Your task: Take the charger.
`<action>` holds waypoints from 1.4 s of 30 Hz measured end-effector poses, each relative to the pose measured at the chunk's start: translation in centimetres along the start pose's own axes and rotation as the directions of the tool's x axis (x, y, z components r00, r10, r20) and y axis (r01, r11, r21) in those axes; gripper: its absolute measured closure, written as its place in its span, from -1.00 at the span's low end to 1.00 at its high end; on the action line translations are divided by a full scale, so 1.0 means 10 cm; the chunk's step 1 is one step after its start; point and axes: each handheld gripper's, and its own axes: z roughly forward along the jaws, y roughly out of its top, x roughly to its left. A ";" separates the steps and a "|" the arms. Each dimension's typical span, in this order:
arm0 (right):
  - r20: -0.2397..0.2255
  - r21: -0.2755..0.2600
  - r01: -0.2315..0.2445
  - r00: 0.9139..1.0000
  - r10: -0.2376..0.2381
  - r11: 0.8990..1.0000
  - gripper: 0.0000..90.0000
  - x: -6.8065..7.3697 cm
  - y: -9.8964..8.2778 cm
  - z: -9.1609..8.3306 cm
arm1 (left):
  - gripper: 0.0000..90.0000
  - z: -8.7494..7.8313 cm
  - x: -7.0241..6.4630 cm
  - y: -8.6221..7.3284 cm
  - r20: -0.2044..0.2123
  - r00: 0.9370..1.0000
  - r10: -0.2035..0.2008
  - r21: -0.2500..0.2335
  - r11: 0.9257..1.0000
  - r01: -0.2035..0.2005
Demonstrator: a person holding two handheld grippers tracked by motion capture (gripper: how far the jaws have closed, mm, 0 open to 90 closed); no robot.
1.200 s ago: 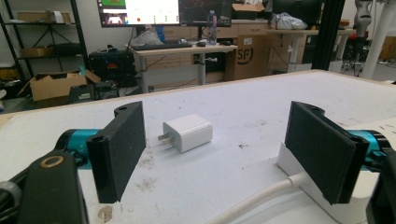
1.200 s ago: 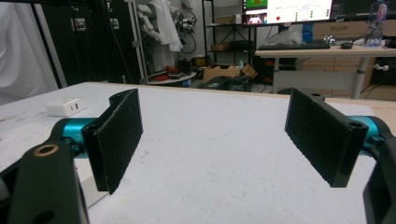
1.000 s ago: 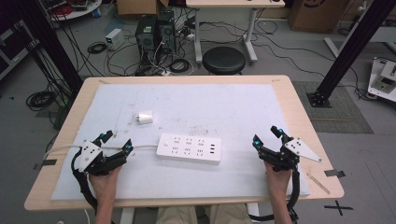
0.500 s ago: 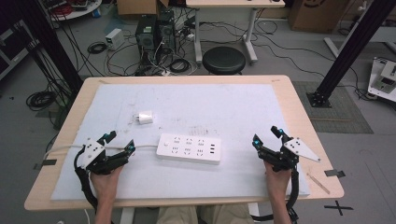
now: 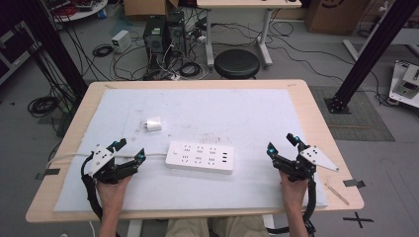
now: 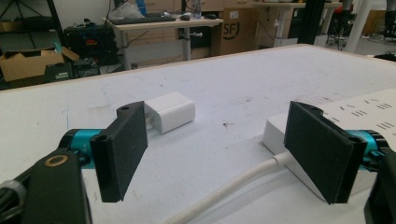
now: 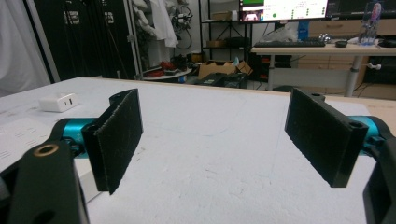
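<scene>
Glossy white plastic power strip (image 5: 199,157)

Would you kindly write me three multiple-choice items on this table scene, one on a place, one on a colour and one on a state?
1. Where does the small charger lie relative to the power strip in the high view?
A. Behind it and to the left
B. On top of it
C. In front of it, by the right gripper

2. What colour is the power strip?
A. Black
B. White
C. Red

3. How do the jaws of the left gripper stand?
A. Clamped on the charger
C. Clamped on the cord
B. Apart, holding nothing

Answers:
1. A: the charger sits farther up the table and left of the strip.
2. B: its casing shows white in the high view and in the left gripper view.
3. B: the left gripper view shows both pads apart, with the cord lying on the table between them, untouched.
</scene>
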 end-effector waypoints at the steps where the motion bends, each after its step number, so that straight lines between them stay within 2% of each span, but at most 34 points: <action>1: 0.000 0.000 0.001 1.000 -0.001 1.000 -0.57 0.00 0.00 0.00 | -0.52 -0.01 0.01 0.02 0.008 1.000 0.002 -0.002 1.000 -0.002; 6: -0.004 0.002 0.008 1.000 -0.008 1.000 -0.57 0.00 0.00 0.01 | -0.51 -0.02 0.05 0.09 0.031 0.999 0.024 0.004 1.000 -0.024; 9: -0.001 0.004 0.003 1.000 -0.003 1.000 -0.57 0.01 0.00 0.01 | -0.48 -0.01 0.08 0.13 0.051 0.998 0.031 0.023 0.999 -0.032; 11: 0.000 0.007 0.000 1.000 0.000 1.000 -0.57 0.01 0.00 0.00 | -0.48 -0.01 0.08 0.13 0.051 0.998 0.031 0.023 0.999 -0.032; 12: 0.001 0.007 0.001 1.000 -0.001 1.000 -0.57 0.01 0.00 0.00 | -0.47 -0.01 0.09 0.20 0.084 0.996 0.040 0.038 0.998 -0.043; 13: 0.001 0.007 0.003 1.000 -0.003 1.000 -0.57 0.01 0.00 0.00 | -0.47 -0.01 0.09 0.22 0.092 0.995 0.039 0.045 0.998 -0.043; 16: 0.001 0.007 0.001 1.000 -0.001 1.000 -0.57 0.01 0.00 0.00 | -0.47 -0.01 0.09 0.24 0.098 0.995 0.037 0.045 0.998 -0.042; 18: 0.001 0.007 0.007 1.000 -0.007 1.000 -0.57 0.01 0.00 0.00 | -0.47 0.02 0.10 0.34 0.125 0.991 0.042 0.068 0.996 -0.050; 25: 0.000 0.007 0.009 1.000 -0.009 1.000 -0.57 0.01 0.00 0.00 | -0.43 0.09 0.11 0.49 0.157 0.985 0.074 0.099 0.991 -0.091; 26: 0.000 0.007 0.008 1.000 -0.008 1.000 -0.57 0.01 0.00 0.00 | -0.43 0.12 0.13 0.54 0.168 0.981 0.093 0.111 0.987 -0.112; 27: 0.000 0.007 0.008 1.000 -0.008 1.000 -0.57 0.01 0.00 0.00 | -0.43 0.12 0.13 0.54 0.168 0.981 0.093 0.111 0.987 -0.112; 28: -0.002 0.007 0.009 1.000 -0.009 1.000 -0.57 0.01 0.00 0.00 | -0.43 0.15 0.16 0.59 0.180 0.978 0.103 0.132 0.983 -0.128; 31: -0.004 0.003 0.017 1.000 -0.017 1.000 -0.57 0.01 0.00 0.00 | -0.43 0.20 0.19 0.65 0.201 0.973 0.113 0.153 0.978 -0.145; 34: -0.004 0.001 0.015 1.000 -0.015 1.000 -0.57 0.01 0.00 0.01 | -0.43 0.26 0.23 0.71 0.231 0.965 0.128 0.187 0.967 -0.173; 36: -0.005 0.001 0.015 1.000 -0.015 1.000 -0.57 0.01 0.00 0.00 | -0.43 0.31 0.25 0.73 0.248 0.960 0.130 0.200 0.963 -0.182; 41: -0.003 -0.002 0.017 1.000 -0.017 1.000 -0.57 0.01 0.00 0.00 | -0.50 0.44 0.30 0.77 0.301 0.944 0.135 0.263 0.940 -0.218; 42: -0.003 -0.001 0.015 1.000 -0.015 1.000 -0.57 0.01 0.00 0.00 | -0.50 0.46 0.31 0.77 0.310 0.942 0.130 0.272 0.937 -0.219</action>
